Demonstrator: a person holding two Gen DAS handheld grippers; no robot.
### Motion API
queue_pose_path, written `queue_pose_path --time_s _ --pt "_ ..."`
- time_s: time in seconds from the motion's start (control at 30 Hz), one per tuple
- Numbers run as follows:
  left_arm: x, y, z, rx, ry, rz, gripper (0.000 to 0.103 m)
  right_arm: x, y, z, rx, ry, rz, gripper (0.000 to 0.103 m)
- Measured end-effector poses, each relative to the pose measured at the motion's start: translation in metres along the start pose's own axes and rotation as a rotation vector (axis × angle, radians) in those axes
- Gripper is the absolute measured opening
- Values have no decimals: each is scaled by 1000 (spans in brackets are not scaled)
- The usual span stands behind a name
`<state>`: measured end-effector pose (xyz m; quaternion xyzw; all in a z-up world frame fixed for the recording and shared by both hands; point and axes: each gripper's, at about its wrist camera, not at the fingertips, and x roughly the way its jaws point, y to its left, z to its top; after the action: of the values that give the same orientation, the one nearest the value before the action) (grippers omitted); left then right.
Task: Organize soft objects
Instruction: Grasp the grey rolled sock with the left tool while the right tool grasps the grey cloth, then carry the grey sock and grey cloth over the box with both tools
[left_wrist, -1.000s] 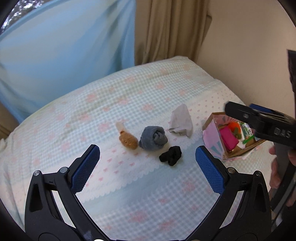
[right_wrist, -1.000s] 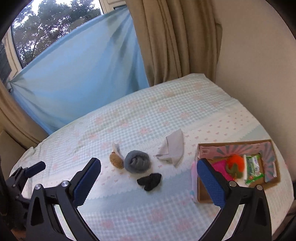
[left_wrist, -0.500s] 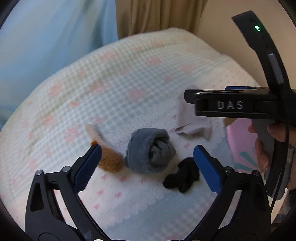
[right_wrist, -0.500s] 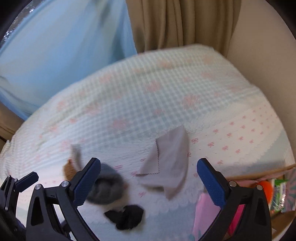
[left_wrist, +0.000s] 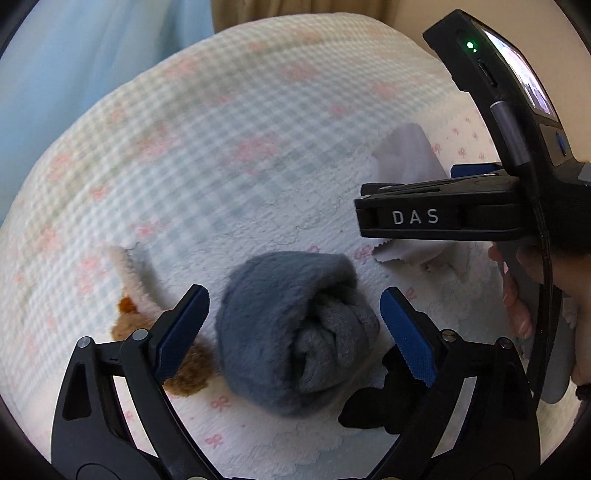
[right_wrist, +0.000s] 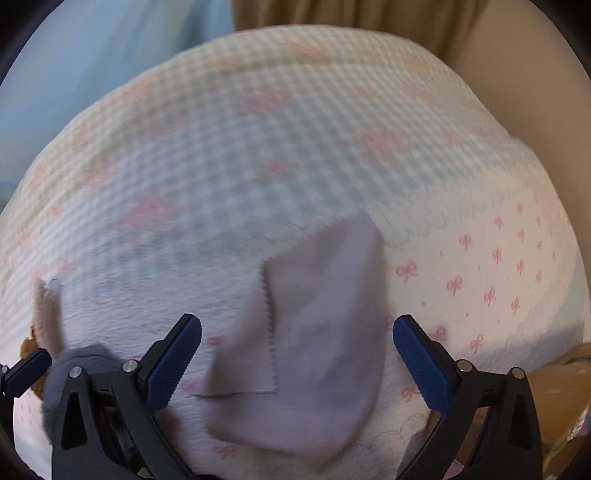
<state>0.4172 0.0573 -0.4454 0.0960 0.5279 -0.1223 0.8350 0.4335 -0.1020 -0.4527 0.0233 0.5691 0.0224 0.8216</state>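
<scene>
Left gripper (left_wrist: 293, 326): jaws apart, straddling grey rolled sock (left_wrist: 295, 332); nothing clamped yet.
Grey rolled sock: between the left fingers, resting on bedspread (left_wrist: 221, 147). Judged light, plush, springy; likely to compress under the pads without slipping. Best hold: across the fat middle of the roll, not the tucked-in folds at its near end.
Black sock (left_wrist: 384, 406): crumpled, under the left gripper's right finger, just beside the roll.
Brown plush toy (left_wrist: 184, 373): behind the left gripper's left finger, beside the roll.
Right gripper (right_wrist: 297, 360): jaws apart, framing grey cloth (right_wrist: 314, 350); empty.
Grey cloth: flat, folded, zigzag edge; judged thin, limp, prone to draping; pinch at a fold.
Left view only: black sock, right gripper's body from the side, holding hand (left_wrist: 535, 295).
Right view only: full cloth outline, cardboard box (right_wrist: 554, 391) to the right.
</scene>
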Motion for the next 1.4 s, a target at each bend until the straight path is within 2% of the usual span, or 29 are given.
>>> queue_pose_path --time_s 0.07,0.13,0.2,0.3,0.33,0.43,0.63,0.97,1.17,1.4 --pt "7 -4 1 19 11 1 86 4 -2 -5 -22 8 8 91" --pt "14 -6 0 26 27 6 82 4 -1 -11 -63 -7 9 84" --pt "19 -5 0 23 33 3 80 -1 1 -18 -109 -29 19 73" --pt "23 -5 1 24 37 0 75 -8 7 -28 -166 -61 49 42" --pt "25 -5 0 25 41 1 72 -10 11 -31 -180 -65 54 28" --pt "26 -5 -2 24 43 -1 65 -13 20 -41 -229 -91 39 16" --pt "10 -4 -6 0 13 0 51 -20 16 -41 -151 -119 88 7" --pt "-45 7 1 -102 -81 -10 49 -67 6 -31 -90 -196 171 6" --pt "-99 5 6 -141 -149 -6 49 -121 1 -28 -71 -273 205 6" --pt "-178 -15 9 -145 -220 0 49 -207 -17 -38 -38 -354 228 6"
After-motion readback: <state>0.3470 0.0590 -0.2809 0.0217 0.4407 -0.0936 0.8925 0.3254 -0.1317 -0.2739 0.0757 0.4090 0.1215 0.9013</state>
